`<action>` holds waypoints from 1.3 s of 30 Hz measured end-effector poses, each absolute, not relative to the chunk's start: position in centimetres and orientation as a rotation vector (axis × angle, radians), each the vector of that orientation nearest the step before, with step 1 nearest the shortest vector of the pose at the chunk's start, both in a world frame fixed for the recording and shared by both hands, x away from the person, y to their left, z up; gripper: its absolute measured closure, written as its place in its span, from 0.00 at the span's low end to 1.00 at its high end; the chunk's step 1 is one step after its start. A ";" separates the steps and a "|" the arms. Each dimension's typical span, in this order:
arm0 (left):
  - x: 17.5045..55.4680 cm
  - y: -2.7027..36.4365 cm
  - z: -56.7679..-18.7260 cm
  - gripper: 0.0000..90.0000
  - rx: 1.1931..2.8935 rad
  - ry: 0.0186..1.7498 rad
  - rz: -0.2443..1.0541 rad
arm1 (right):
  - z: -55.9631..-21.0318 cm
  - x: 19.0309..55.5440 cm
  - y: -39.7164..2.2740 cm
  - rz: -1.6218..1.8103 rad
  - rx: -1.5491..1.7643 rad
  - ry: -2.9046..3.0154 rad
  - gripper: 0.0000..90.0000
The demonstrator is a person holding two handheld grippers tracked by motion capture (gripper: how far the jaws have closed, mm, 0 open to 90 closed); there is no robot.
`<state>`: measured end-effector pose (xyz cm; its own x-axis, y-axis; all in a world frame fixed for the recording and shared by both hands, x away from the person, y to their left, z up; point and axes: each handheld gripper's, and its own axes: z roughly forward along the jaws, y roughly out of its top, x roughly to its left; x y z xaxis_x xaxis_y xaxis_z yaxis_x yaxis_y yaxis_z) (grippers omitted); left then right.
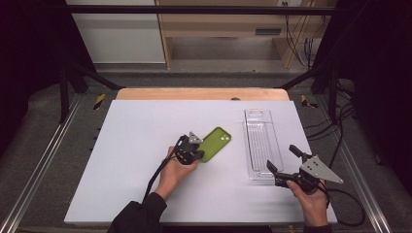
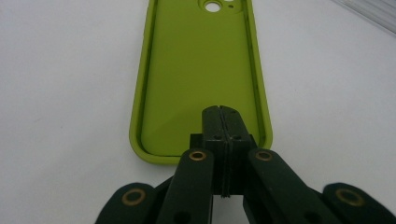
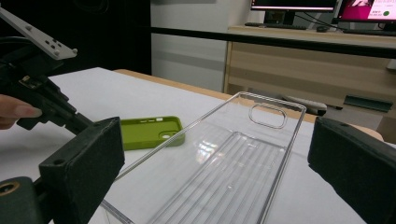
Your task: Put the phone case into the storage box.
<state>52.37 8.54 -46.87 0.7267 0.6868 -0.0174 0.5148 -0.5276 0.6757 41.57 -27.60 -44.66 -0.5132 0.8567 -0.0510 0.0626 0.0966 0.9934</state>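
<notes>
A lime-green phone case [image 1: 216,142] lies flat, hollow side up, near the middle of the white table. My left gripper [image 1: 199,154] is at the case's near end. In the left gripper view its black pads [image 2: 212,122] are pressed together over the case [image 2: 201,70], just inside the bottom rim, with nothing seen between them. A clear plastic tray [image 1: 261,145] lies lengthwise to the right. My right gripper [image 1: 282,158] stands open at the tray's near end. In the right gripper view its jaws [image 3: 215,172] are spread wide either side of the tray [image 3: 243,154], not touching it.
The white board [image 1: 136,145] has bare room to the left and along the front. Metal rails [image 1: 43,155] flank the table and cables [image 1: 340,131] hang at the right. A wooden desk [image 3: 303,60] with monitors stands beyond the far edge.
</notes>
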 end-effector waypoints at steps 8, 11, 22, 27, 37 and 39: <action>49.8 10.9 -46.9 1.00 2.244 0.910 0.299 | -44.7 41.5 -27.7 1.492 0.920 1.691 0.04; 48.4 12.0 -47.0 1.00 2.242 0.902 0.307 | -44.7 41.6 -27.7 1.487 0.918 1.692 0.04; 44.0 16.9 -46.8 1.00 2.270 0.894 0.282 | -44.8 41.5 -27.5 1.484 0.915 1.699 0.04; 42.7 18.5 -46.7 1.00 2.275 0.910 0.265 | -44.8 41.4 -27.6 1.484 0.912 1.698 0.04; 40.9 20.6 -46.5 1.00 2.300 0.910 0.254 | -44.9 41.4 -27.7 1.480 0.921 1.700 0.04; 40.7 20.7 -46.5 1.00 2.297 0.910 0.257 | -44.9 41.4 -27.8 1.476 0.919 1.703 0.04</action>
